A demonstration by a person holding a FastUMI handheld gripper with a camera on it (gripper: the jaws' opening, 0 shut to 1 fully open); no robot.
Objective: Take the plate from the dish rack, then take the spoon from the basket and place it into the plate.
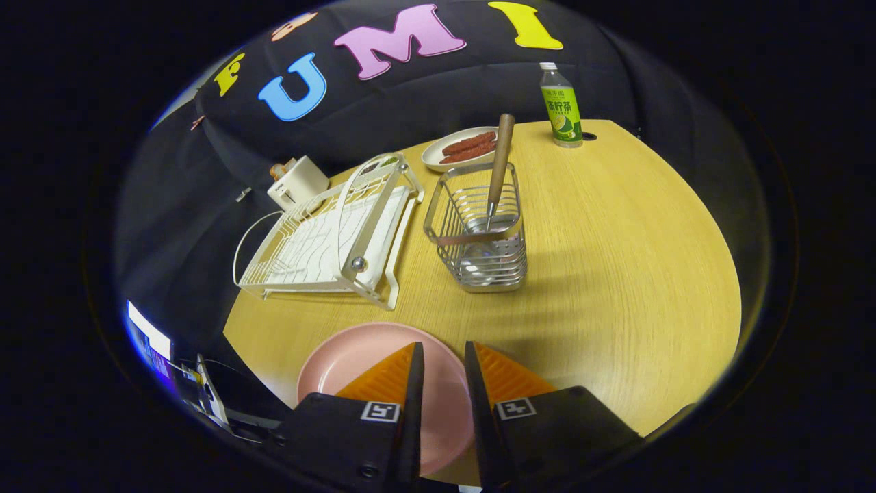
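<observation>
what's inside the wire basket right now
A spoon stands in the wire basket, its wooden handle sticking out above the rim. Its bowl is blurred behind the wires. The gripper is slightly open over the pink plate, holding nothing.

The gripper (443, 352) has two wedge-shaped fingers (415, 390) tapering to narrow tips, with a narrow gap between them. Each sits on a blocky black housing with a matte finish. A small square black-and-white marker tag sits atop each housing, and a round screw shows low on the left block
</observation>
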